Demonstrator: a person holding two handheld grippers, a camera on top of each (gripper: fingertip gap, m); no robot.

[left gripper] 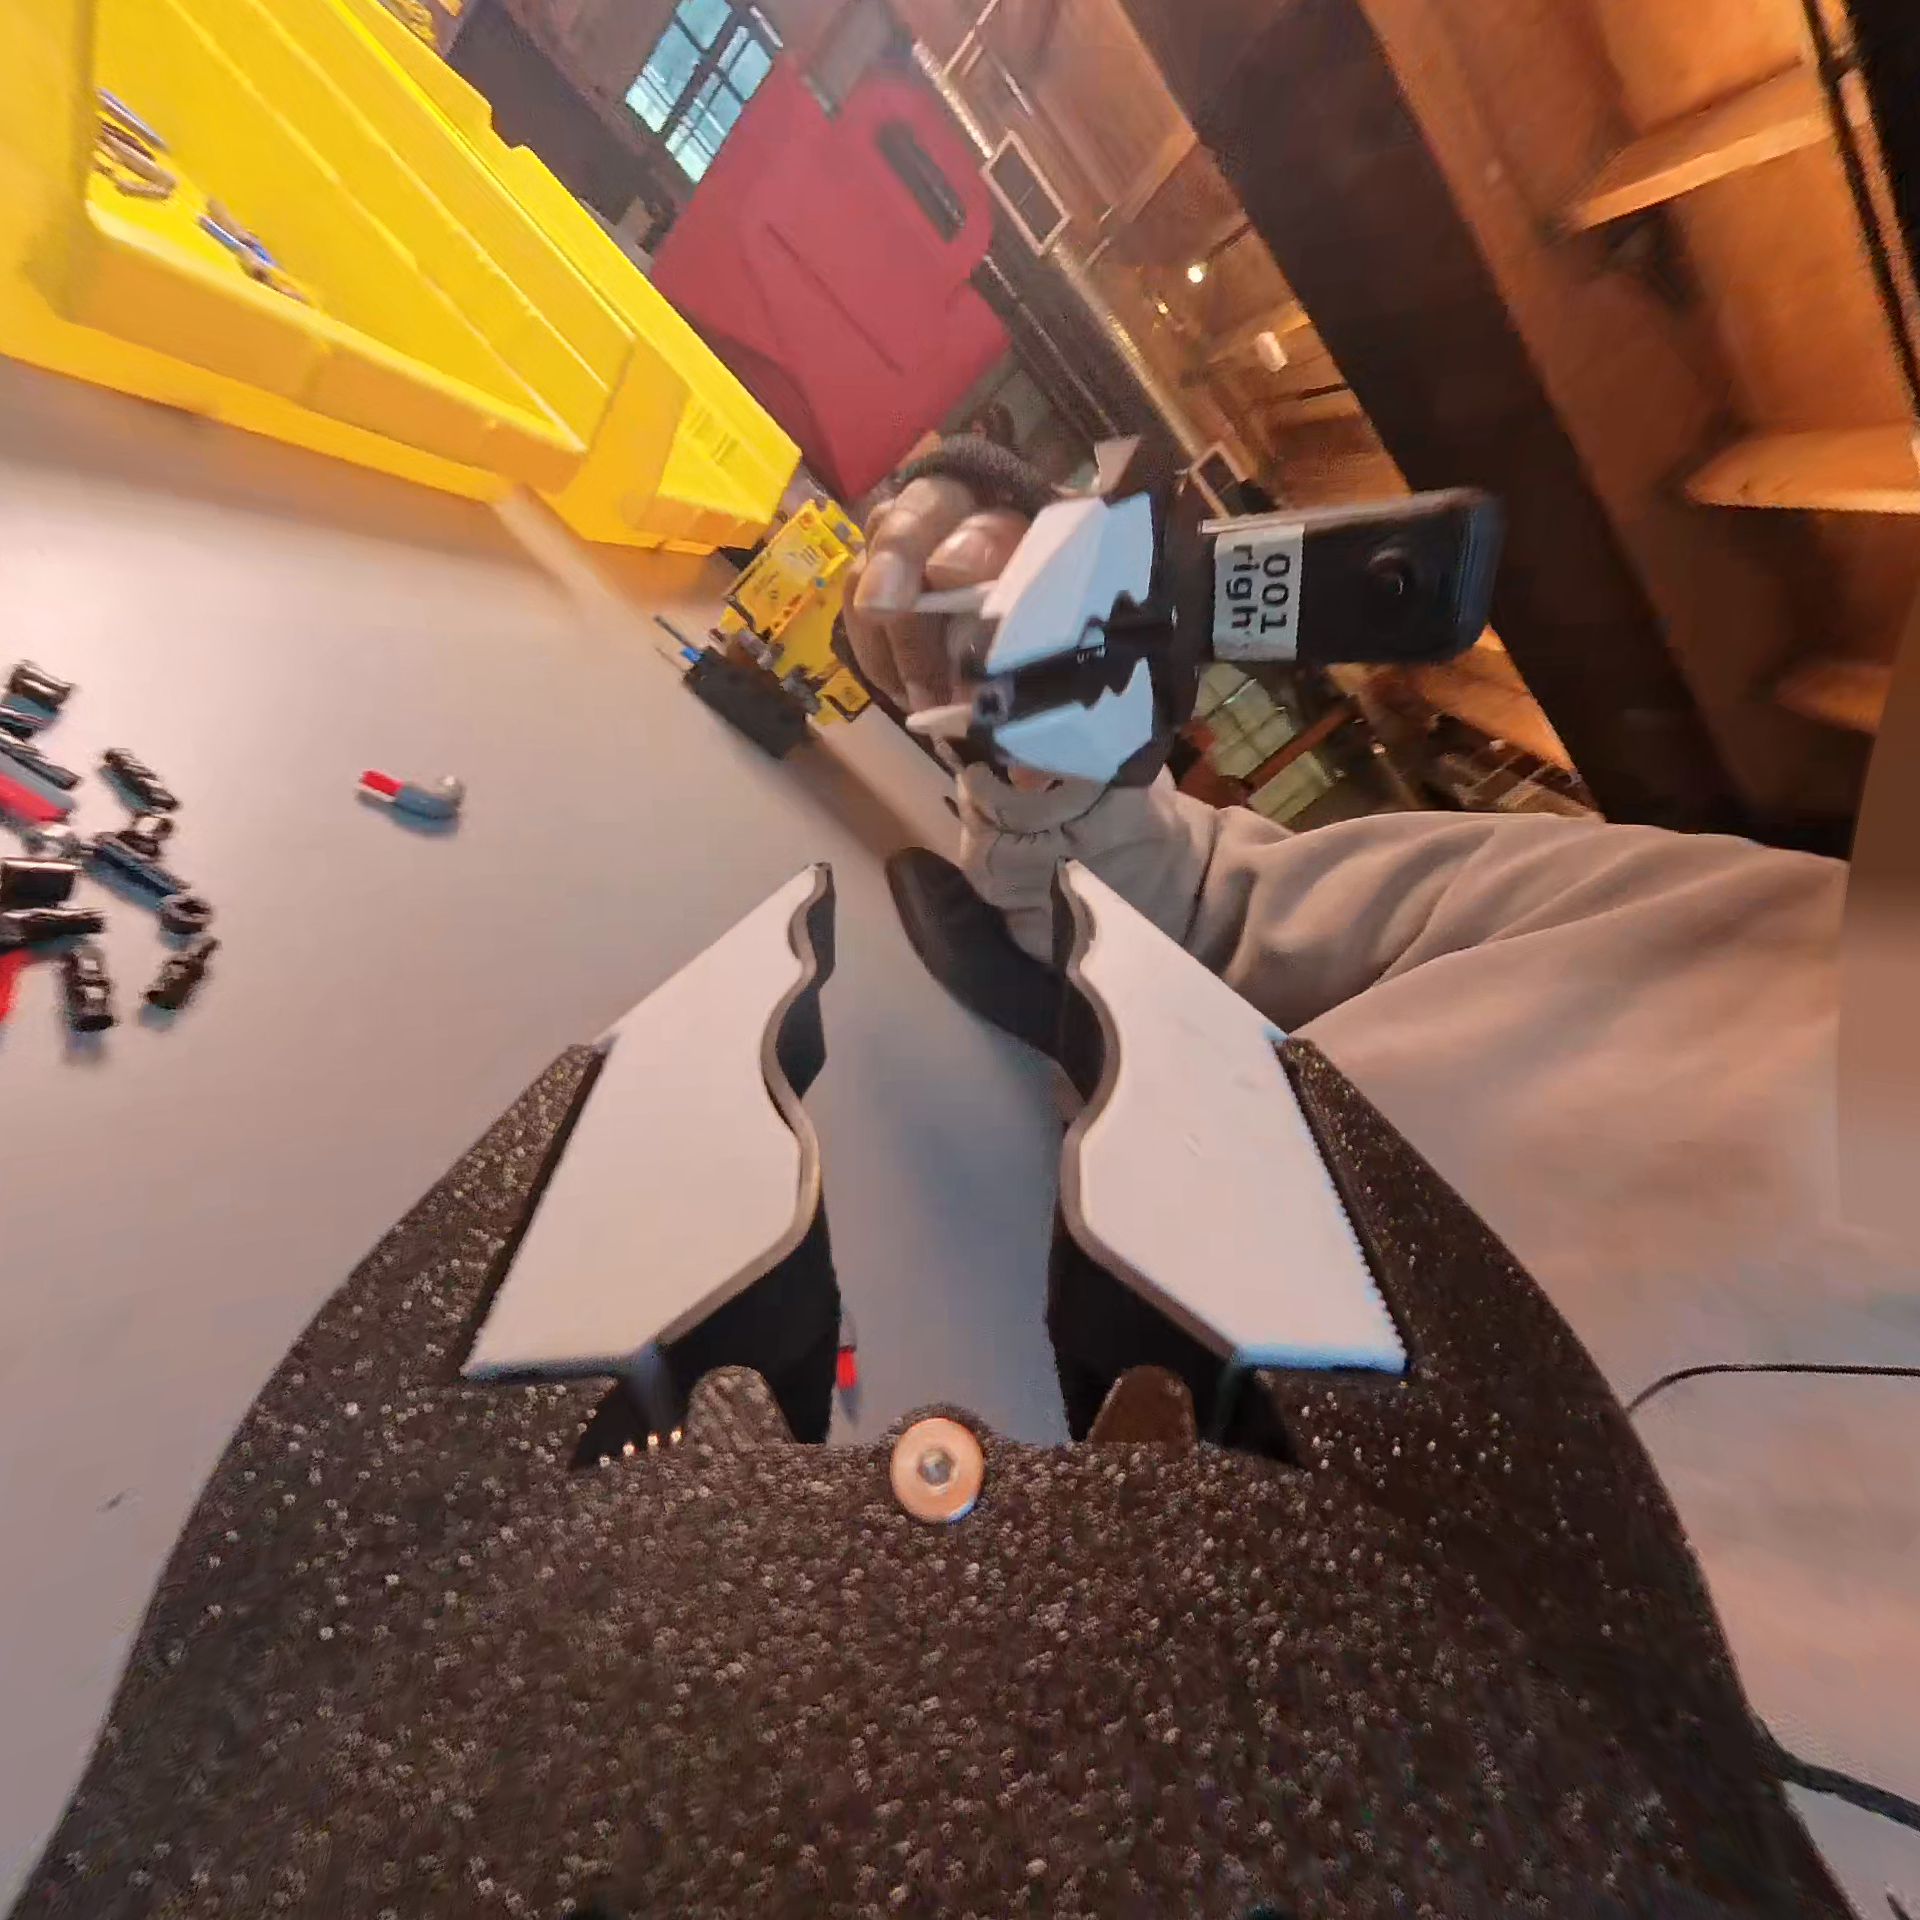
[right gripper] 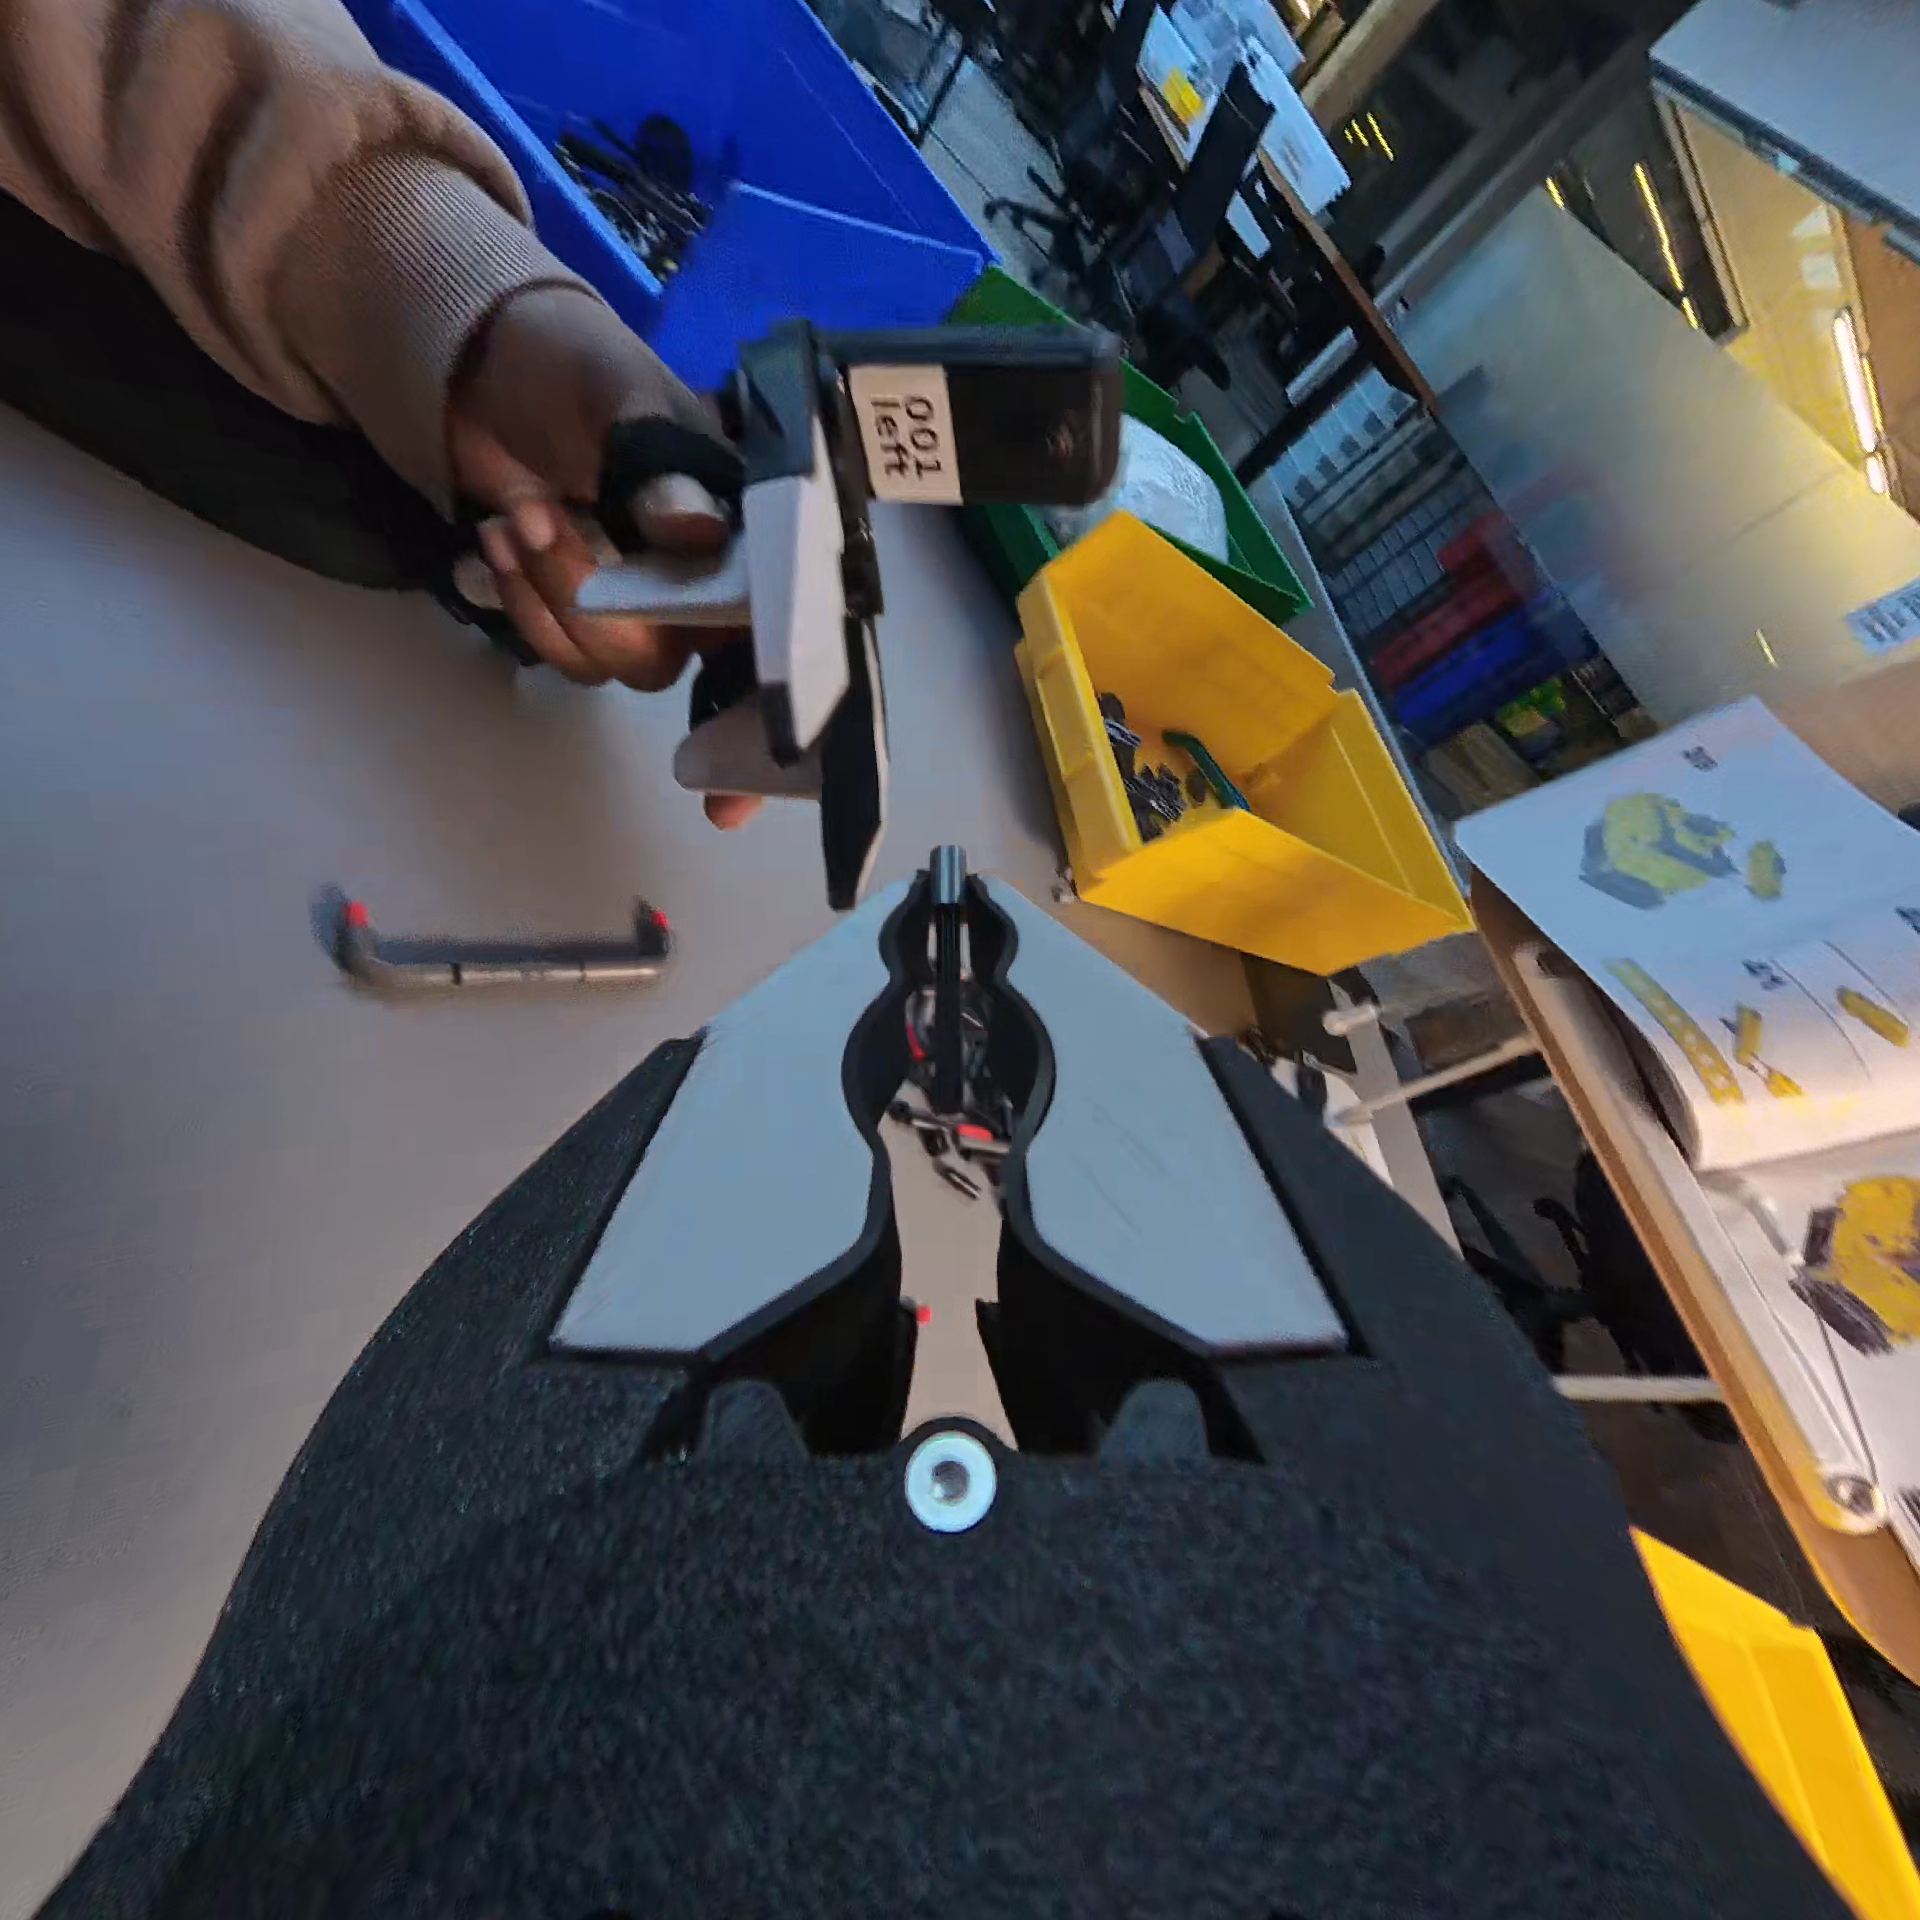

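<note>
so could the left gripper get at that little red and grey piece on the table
Probably yes: the left gripper is open and empty, and the red and grey piece lies alone on bare table, nothing between.

A workshop or lab: parts bins (right gripper: 1226, 748) on a grey worktable (left gripper: 364, 1195), open building instructions (right gripper: 1704, 935), wooden shelving (left gripper: 1766, 312) behind.

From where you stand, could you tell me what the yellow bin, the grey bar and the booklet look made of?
Yellow bin: moulded plastic, smooth with a slight sheen on its walls.
Grey bar: probably plastic too, matt, jointed in segments, with red tips; blur leaves this open.
Booklet: paper, its printed pages curving.
</note>
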